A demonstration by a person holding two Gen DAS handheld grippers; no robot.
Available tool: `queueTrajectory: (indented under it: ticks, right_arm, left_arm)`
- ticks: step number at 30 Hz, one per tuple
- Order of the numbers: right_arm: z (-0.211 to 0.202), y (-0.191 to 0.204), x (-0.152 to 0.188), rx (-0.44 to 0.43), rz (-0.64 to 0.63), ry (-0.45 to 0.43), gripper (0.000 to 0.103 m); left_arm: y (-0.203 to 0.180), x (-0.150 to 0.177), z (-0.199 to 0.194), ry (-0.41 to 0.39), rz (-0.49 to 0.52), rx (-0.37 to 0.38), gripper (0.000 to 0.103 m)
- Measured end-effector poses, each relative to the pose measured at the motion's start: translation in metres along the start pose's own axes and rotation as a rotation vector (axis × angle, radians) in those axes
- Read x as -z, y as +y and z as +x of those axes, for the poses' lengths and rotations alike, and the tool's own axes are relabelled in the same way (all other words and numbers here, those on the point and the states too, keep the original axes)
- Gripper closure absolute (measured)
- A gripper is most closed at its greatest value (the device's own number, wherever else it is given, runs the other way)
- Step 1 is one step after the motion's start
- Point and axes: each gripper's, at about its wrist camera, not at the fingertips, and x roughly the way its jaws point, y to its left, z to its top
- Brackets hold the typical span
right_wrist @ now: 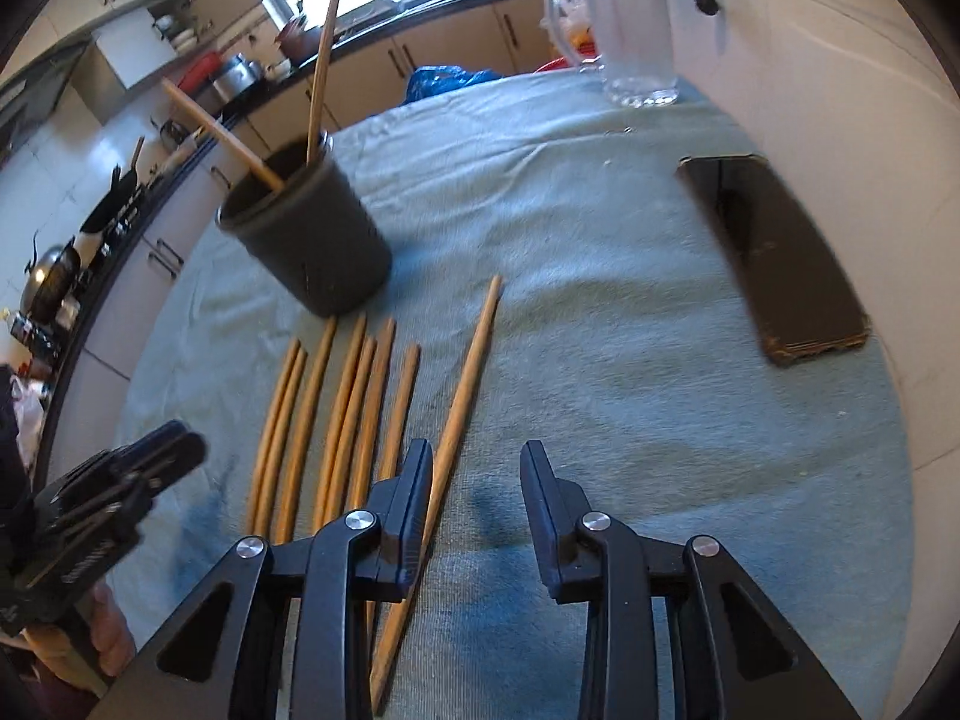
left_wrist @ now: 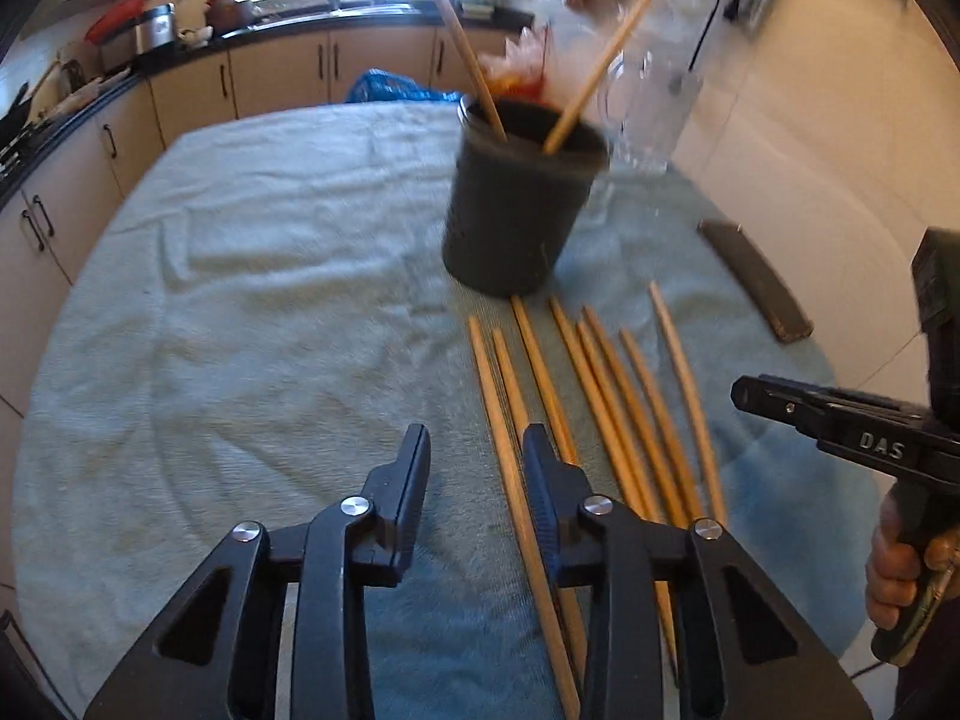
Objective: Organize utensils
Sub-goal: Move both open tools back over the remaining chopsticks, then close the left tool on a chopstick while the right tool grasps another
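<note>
Several wooden chopsticks (left_wrist: 600, 396) (right_wrist: 354, 408) lie side by side on a pale green towel (left_wrist: 240, 300) in front of a dark round cup (left_wrist: 516, 216) (right_wrist: 312, 240). Two more chopsticks stand tilted in the cup. My left gripper (left_wrist: 477, 450) is open over the left end of the row, with the leftmost chopstick (left_wrist: 501, 420) running between its fingers, untouched. My right gripper (right_wrist: 477, 456) is open over the right end. The rightmost chopstick (right_wrist: 462, 384) passes just inside its left finger. Nothing is gripped.
A clear glass jug (right_wrist: 636, 42) stands at the far edge of the table. A dark flat phone-like case (right_wrist: 774, 258) lies to the right, near a white wall. A blue bag (right_wrist: 444, 81) sits at the back. Kitchen counters and cabinets run along the left and far sides.
</note>
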Motion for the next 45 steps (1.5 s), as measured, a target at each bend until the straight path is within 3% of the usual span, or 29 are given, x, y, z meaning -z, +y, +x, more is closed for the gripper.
queueTrajectory:
  ticks: [2,5,12,18,28,30,33,42,45]
  right_arm:
    - [0.008,0.003,-0.001,0.005,-0.015,0.002,0.07]
    - [0.02,0.007,-0.004,0.013,-0.023,0.009,0.07]
    - [0.036,0.015,-0.012,0.06,-0.051,-0.001,0.07]
    - [0.036,0.014,-0.013,0.06,-0.044,-0.01,0.071]
    - [0.037,0.019,-0.014,0.096,-0.057,-0.017,0.072]
    - [0.04,0.022,-0.017,0.121,-0.064,-0.014,0.077]
    - [0.042,0.019,-0.021,0.134,-0.053,-0.006,0.092]
    - [0.016,-0.013,0.004,0.079,-0.038,0.07,0.095]
    - [0.011,-0.017,0.009,0.107,-0.046,0.074,0.095]
  left_arm:
    - [0.0,0.0,0.014,0.02,0.004,-0.007,0.075]
    - [0.0,-0.004,0.027,0.049,0.004,-0.014,0.085]
    - [0.0,-0.013,0.034,0.044,0.003,-0.002,0.085]
    - [-0.002,-0.012,0.027,0.026,-0.008,0.057,0.085]
    - [-0.009,-0.021,0.043,0.05,0.029,-0.046,0.085]
    - [-0.014,-0.026,0.047,0.054,0.039,-0.071,0.086]
    - [-0.014,-0.028,0.05,0.067,0.032,-0.086,0.096]
    - [0.02,-0.001,0.021,0.13,-0.01,-0.047,0.097]
    - [0.022,-0.001,0.02,0.138,-0.002,-0.036,0.097]
